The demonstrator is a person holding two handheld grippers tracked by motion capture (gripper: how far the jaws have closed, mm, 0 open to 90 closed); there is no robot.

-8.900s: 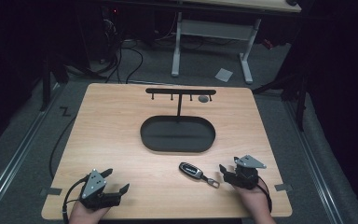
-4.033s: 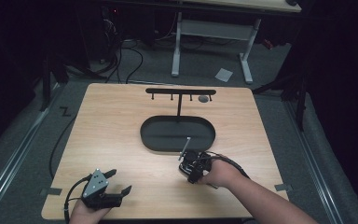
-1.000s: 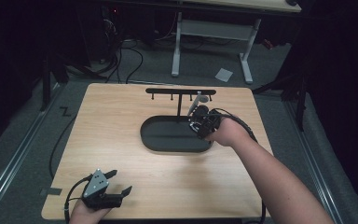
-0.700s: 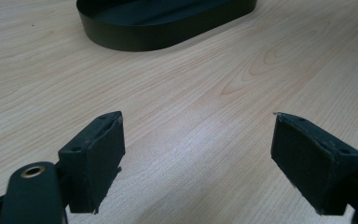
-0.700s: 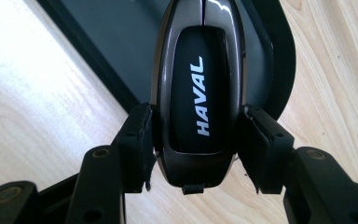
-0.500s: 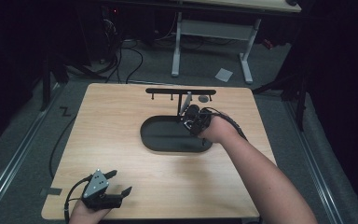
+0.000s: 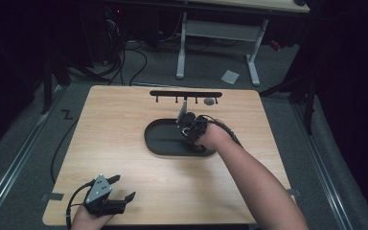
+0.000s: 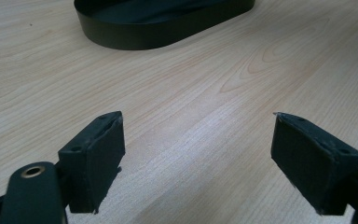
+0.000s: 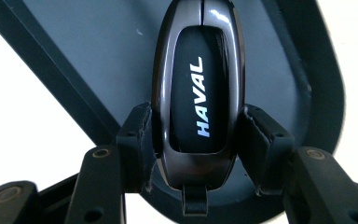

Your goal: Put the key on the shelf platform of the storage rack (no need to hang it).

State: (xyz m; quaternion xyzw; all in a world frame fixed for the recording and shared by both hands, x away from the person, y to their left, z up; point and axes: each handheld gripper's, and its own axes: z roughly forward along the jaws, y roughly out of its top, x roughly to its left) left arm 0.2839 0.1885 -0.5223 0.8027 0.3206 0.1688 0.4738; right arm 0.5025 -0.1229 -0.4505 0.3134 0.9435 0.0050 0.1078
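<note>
Since a moment ago, the Haval car key has been carried leftward over the black oval tray, clamped in the right tongs; the left tongs are held agape, nearer the bench edge than the tray.

Glossy smooth plastic key fob, matt dark tray, pale smooth wood-grain table, matt black fingers
</note>
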